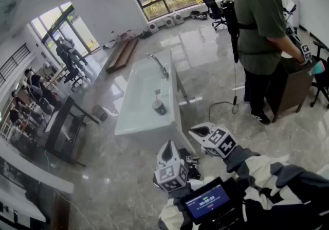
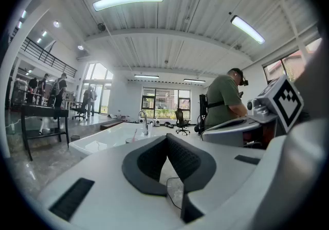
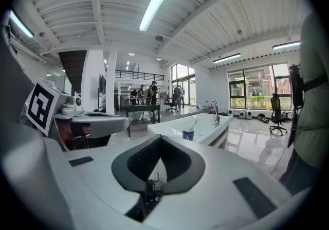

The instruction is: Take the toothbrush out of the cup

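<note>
Closest in, the left gripper point(image 2: 166, 141) and right gripper point(image 3: 160, 140) sit side by side, roughly level. Both pairs of jaws are closed on nothing, probably because the approach has not begun. Well ahead across the floor point(image 1: 205, 85), the cup point(image 3: 188, 134) stands by the right edge of the white surface point(image 1: 128, 121). The toothbrush point(image 3: 194, 122) leans inside it, its upper end free for gripping. Beyond, a faucet point(image 1: 159, 64) rises along that edge.

Ahead of my right gripper point(image 3: 161, 139), the floor point(image 3: 257, 141) looked polished and glossy, like stone. The basin counter point(image 3: 169, 126) was smooth, glossy white, its tap point(image 3: 216, 110) shiny metal. The gripper itself looked matt pale plastic, its pads point(image 3: 141, 164) ribbed black.
</note>
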A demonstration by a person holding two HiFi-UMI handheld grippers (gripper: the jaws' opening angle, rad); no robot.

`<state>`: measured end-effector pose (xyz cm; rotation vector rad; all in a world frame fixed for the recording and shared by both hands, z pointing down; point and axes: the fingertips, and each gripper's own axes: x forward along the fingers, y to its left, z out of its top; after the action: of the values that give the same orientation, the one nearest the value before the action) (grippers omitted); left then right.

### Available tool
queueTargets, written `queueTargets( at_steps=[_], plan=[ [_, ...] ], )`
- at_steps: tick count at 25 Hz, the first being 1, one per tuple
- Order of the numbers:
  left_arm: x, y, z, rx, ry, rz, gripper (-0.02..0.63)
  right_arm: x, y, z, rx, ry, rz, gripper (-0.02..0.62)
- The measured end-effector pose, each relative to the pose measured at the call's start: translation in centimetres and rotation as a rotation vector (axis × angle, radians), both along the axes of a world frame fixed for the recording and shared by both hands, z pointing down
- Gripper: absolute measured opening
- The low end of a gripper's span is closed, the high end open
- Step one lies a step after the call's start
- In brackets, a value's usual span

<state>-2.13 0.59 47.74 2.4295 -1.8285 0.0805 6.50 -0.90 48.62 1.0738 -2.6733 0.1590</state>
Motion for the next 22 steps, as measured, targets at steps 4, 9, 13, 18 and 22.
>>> queueTargets(
  at_steps=[4,9,13,18,22],
  plan=[
    [-0.4,-0.2,0.4,-0.005,0.002,0.011,0.005,-0.2,-0.1,-0.1,0.004,0.005,0.012,0.011],
    [-0.8,0.1,0.6,-0.01,0.008,0.032,0.005,-0.7,0.2,0.2,-0.001,0.007,0.034,0.011],
    [-1.5,0.3,1.1,-0.022,0.016,0.045,0.005,-1.3,0.6,0.5,-0.009,0.006,0.046,0.011],
    [-2.6,-0.2,1.3,-0.03,0.017,0.039,0.005,-2.4,0.0,1.0,-0.024,0.011,0.039,0.011],
    [-3.5,-1.7,1.6,-0.042,0.018,0.026,0.005,-3.2,-1.7,1.0,-0.031,0.006,0.026,0.011]
  ],
)
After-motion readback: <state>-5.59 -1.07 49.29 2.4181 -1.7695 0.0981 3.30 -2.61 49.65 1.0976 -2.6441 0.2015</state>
